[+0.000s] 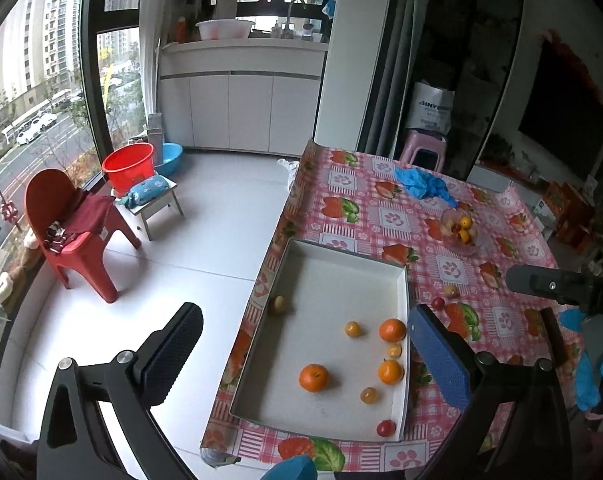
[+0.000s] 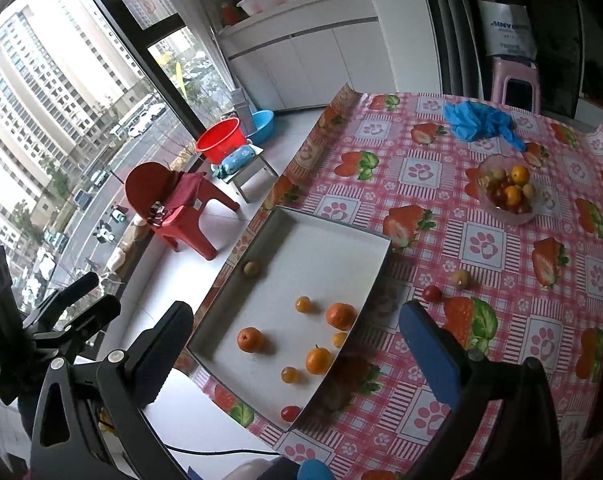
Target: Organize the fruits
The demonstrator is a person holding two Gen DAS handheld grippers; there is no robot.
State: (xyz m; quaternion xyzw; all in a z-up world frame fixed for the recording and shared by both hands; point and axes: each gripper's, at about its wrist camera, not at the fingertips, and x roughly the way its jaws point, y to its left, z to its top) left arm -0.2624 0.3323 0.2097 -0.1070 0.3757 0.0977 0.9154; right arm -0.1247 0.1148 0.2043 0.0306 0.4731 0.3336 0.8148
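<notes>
Meanwhile, both grippers, left point(image 1: 301, 344) & right point(image 2: 297, 344), hover wide open, empty; approach stray cherry tomato point(image 2: 432, 293) beside tray point(image 2: 333, 222) squarely, close gently.

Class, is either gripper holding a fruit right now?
No. Both the left gripper and right gripper are open and empty above the tray.

A high-rise flat. White cabinets point(image 1: 237, 112) with a sink tap point(image 1: 295, 6) line the window; a strawberry tablecloth point(image 2: 481, 240), plastic chair point(image 1: 73, 232) and basins point(image 1: 129, 166) sit nearby.
</notes>
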